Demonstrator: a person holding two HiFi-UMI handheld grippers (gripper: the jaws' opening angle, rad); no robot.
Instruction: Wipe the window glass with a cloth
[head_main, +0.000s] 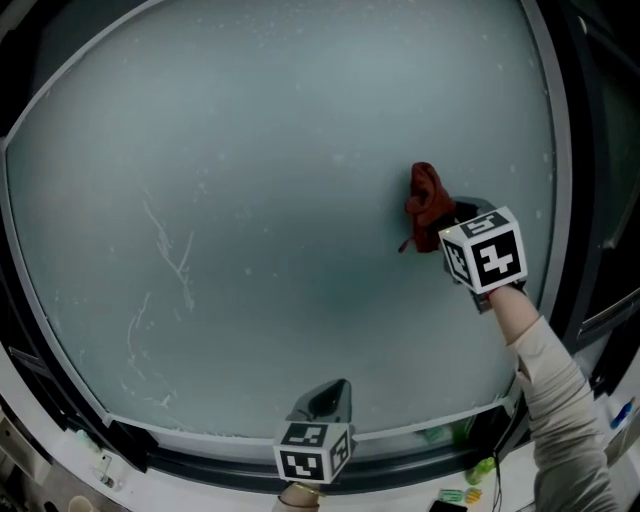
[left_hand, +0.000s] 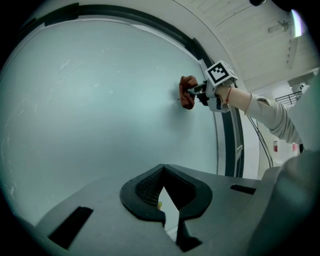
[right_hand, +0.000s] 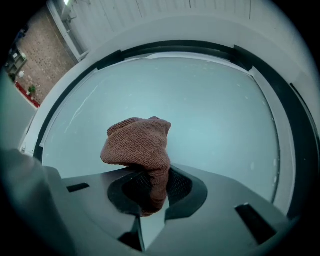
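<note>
Pale, frosted blue-grey window glass (head_main: 280, 200) carries faint white scratchy streaks at its left and fine white specks near the edges, inside a black frame (head_main: 565, 150). A rust-red cloth (head_main: 427, 203) with a fine knitted weave stands out against it. Both the left claw (left_hand: 167, 200) and the right claw (right_hand: 152, 192) are dark grey with black mesh-patterned pads, and each bears a white cube (head_main: 484, 250) printed with black square markers. A sleeve (head_main: 560, 400) is pale beige.
</note>
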